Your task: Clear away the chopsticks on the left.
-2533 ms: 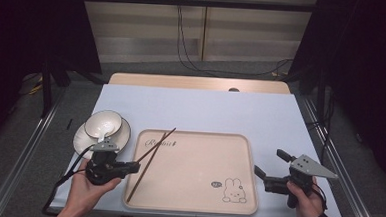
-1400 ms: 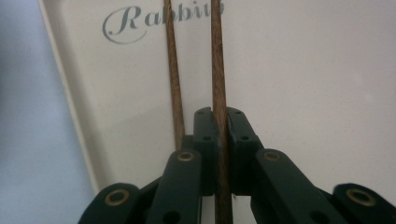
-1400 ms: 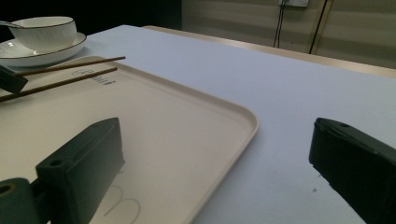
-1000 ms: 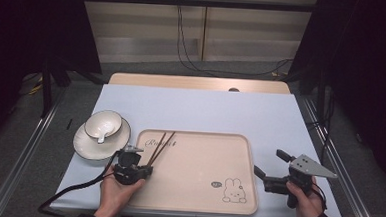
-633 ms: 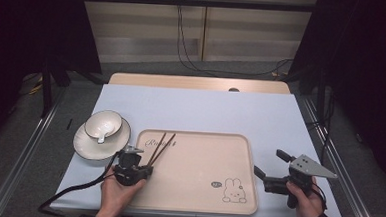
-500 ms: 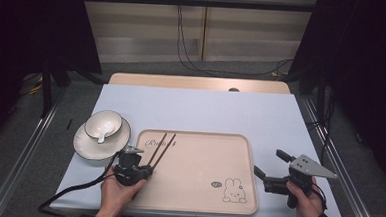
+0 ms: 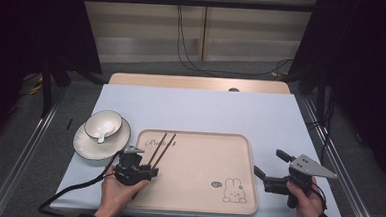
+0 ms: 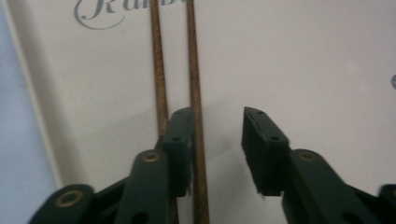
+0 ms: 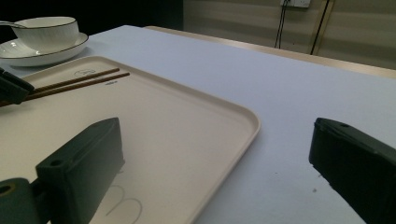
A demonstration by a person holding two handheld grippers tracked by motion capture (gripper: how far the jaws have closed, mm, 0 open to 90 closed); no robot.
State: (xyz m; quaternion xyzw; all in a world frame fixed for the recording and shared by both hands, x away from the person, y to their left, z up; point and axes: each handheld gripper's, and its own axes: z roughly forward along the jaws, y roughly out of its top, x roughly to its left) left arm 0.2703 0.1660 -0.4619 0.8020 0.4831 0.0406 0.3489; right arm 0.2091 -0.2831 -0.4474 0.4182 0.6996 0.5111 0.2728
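Observation:
Two brown wooden chopsticks [image 7: 160, 148] lie side by side on the left part of the beige tray [image 7: 203, 161]. My left gripper [image 7: 146, 171] sits over their near ends. Its jaws have just been opening and now stand apart. In the left gripper view [image 8: 217, 116] one chopstick [image 8: 194, 70] lies between the jaws beside the left one, with no pad pressing on it, and the other runs under the left jaw. My right gripper [image 7: 270, 163] stands open at the tray's right edge [image 9: 215, 130], with nothing between its jaws.
A white bowl [image 7: 103, 124] with a spoon in it stands on a white plate [image 7: 86, 145] left of the tray, also far off in the right gripper view [image 9: 49, 32]. A rabbit drawing [image 7: 234, 190] marks the tray's near right corner. The left gripper's cable trails off the front edge.
The left hand moved right from the table's left side onto the tray's left part with the chopsticks. They now lie flat and parallel on the tray. The right hand has kept still.

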